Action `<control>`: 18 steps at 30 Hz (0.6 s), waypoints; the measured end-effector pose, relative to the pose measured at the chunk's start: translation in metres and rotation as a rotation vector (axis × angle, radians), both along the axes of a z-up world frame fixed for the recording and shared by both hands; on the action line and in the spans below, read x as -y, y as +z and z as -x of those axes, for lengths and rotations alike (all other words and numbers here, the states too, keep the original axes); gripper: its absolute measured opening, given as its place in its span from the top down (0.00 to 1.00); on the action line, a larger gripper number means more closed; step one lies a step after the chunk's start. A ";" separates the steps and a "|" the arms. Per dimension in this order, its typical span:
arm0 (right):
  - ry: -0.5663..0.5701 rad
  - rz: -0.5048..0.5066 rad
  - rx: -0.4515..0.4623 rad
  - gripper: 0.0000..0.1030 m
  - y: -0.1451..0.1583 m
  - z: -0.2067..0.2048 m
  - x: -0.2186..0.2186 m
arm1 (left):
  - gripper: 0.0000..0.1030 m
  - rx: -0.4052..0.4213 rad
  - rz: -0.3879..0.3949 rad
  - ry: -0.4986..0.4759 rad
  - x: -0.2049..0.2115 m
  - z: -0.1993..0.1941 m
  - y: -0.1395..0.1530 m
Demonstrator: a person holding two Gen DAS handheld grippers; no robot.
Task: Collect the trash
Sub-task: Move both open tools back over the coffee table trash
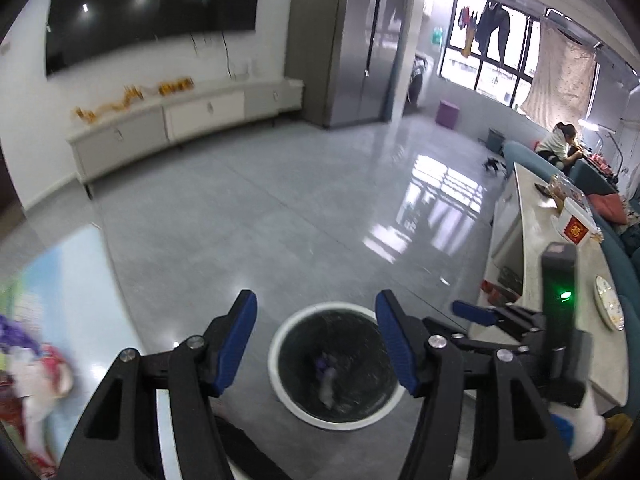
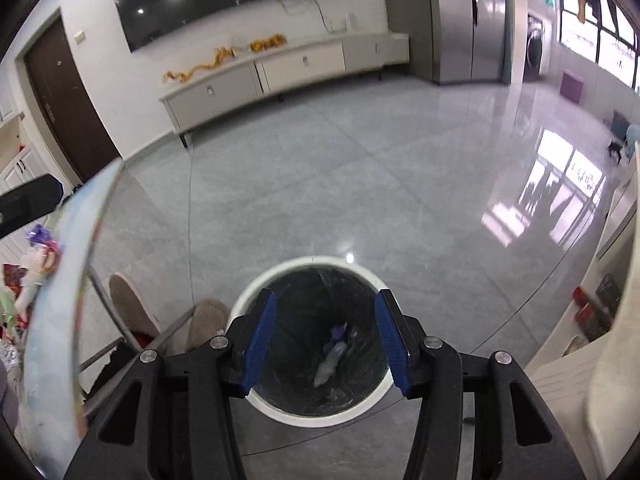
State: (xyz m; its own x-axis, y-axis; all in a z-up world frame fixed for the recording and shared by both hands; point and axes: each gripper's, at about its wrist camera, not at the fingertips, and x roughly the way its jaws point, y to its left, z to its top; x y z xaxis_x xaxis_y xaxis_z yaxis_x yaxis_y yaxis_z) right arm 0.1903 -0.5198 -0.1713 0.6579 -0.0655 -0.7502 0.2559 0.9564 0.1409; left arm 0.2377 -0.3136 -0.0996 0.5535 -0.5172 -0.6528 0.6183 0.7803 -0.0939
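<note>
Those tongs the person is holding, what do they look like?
Both the left tongs and right tongs have black angular plastic arms joined by round silver pivot pins, ending in two flat blue ribbed pads. The right one's black upright body shows a green light.

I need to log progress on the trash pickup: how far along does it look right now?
Done: a purple scrap and a pale crumpled wrapper already lie in the round white bin with the black liner. In hand: nothing; the left gripper and right gripper are both open and empty above it. Left: colourful litter remains on the round table at the left edge.
</note>
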 end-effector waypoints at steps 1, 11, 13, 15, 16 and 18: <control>0.001 0.011 0.019 0.51 0.011 0.007 -0.005 | 0.42 0.025 0.006 0.010 -0.007 0.007 0.008; 0.054 0.095 0.210 0.47 0.111 0.065 -0.076 | 0.42 0.234 -0.041 0.081 -0.091 0.072 0.068; 0.067 0.108 0.237 0.46 0.124 0.072 -0.089 | 0.42 0.262 -0.039 0.110 -0.110 0.082 0.079; 0.080 0.122 0.264 0.46 0.138 0.080 -0.104 | 0.42 0.285 -0.031 0.135 -0.129 0.092 0.087; 0.087 0.128 0.278 0.46 0.144 0.084 -0.112 | 0.42 0.294 -0.031 0.145 -0.136 0.095 0.089; 0.097 0.136 0.296 0.45 0.155 0.091 -0.126 | 0.42 0.317 -0.024 0.175 -0.155 0.105 0.096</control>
State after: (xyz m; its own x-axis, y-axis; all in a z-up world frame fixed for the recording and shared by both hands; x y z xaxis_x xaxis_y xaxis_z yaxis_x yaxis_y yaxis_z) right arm 0.0998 -0.3941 -0.0163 0.8540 -0.0786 -0.5142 0.1299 0.9894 0.0645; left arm 0.1327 -0.1589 -0.0031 0.8092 -0.3828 -0.4457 0.4703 0.8767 0.1008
